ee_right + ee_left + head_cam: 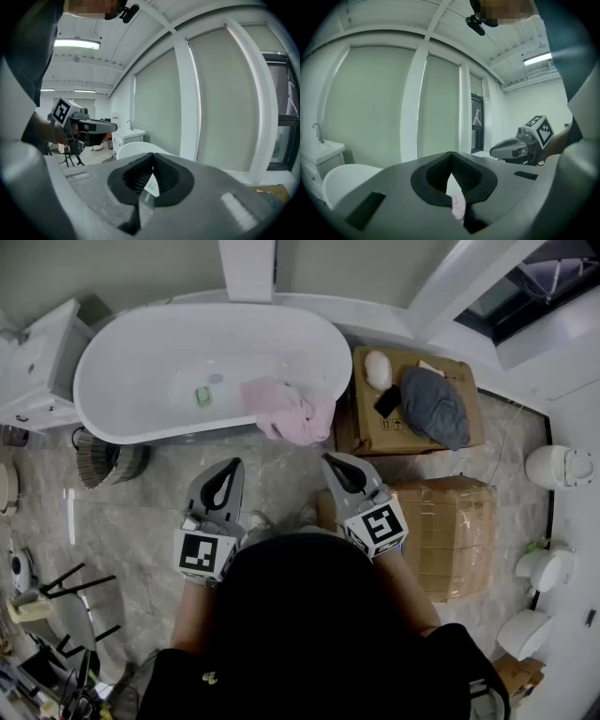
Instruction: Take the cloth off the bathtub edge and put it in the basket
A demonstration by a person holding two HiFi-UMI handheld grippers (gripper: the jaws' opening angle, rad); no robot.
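Observation:
A pink cloth (286, 411) hangs over the near rim of the white bathtub (141, 432), towards its right end. A wicker basket (105, 463) stands on the floor under the tub's left end. My left gripper (231, 467) and right gripper (331, 461) hover side by side above the floor in front of the tub, both pointing at it, both shut and empty. The cloth lies just beyond and between their tips. In the left gripper view a bit of pink cloth (458, 204) shows through the shut jaws, with the right gripper (499, 150) off to the right.
Right of the tub stand cardboard boxes (450, 531), one carrying a dark grey bundle (435, 407) and a white object (378, 369). A white vanity (36, 362) is at far left. White toilets (557, 467) line the right wall. A small green item (202, 397) lies in the tub.

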